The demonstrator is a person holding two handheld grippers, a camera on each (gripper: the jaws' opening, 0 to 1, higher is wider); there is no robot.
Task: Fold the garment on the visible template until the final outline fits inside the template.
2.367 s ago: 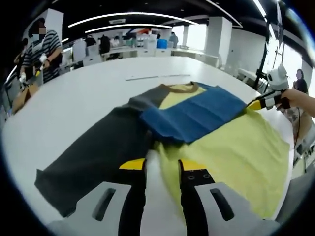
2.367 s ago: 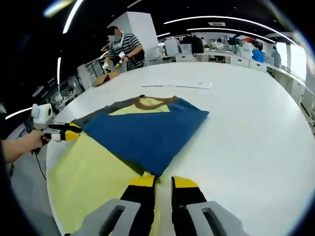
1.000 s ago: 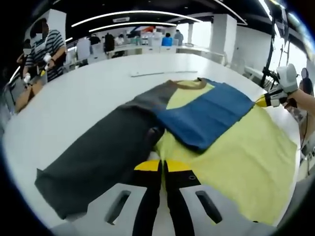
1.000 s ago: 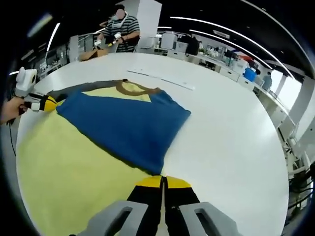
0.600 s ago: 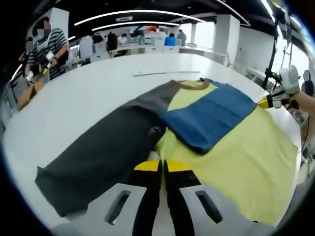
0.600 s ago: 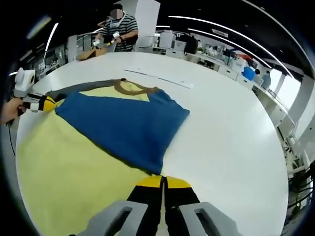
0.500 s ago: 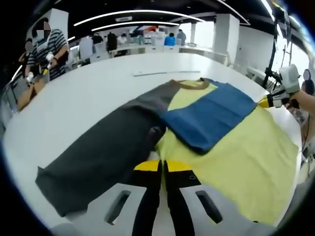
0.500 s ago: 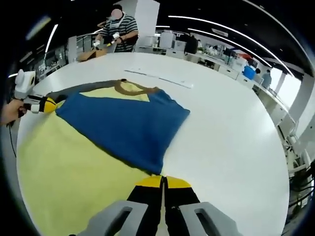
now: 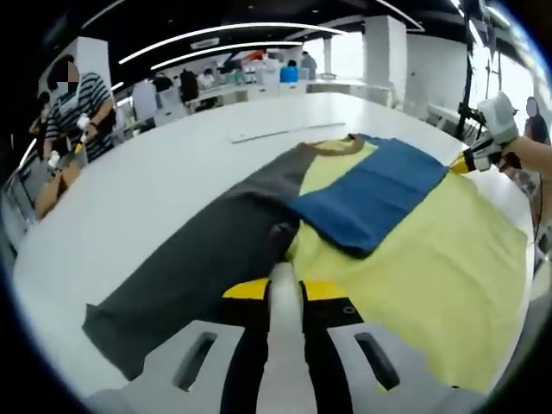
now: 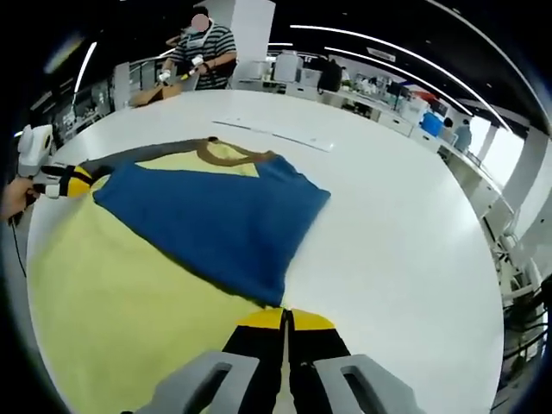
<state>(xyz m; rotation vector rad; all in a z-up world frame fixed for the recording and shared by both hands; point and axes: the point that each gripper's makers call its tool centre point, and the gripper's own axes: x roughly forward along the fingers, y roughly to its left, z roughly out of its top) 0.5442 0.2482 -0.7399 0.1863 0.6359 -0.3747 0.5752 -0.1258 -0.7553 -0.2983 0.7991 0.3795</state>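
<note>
I see my left gripper pinched on the garment's hem, yellow body spreading toward 2 o'clock. My right gripper is clamped on the hem too, garment toward 10 o'clock.

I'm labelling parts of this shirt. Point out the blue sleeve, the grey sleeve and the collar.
blue sleeve (image 10: 207, 228): right gripper view, middle of the folded-in panel.
grey sleeve (image 9: 194, 272): left gripper view, mid-length.
collar (image 10: 231, 157): right gripper view, brown neckline band.

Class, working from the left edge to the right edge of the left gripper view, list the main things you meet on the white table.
Long dark grey sleeve → folded blue sleeve → pale yellow shirt body → right gripper
</note>
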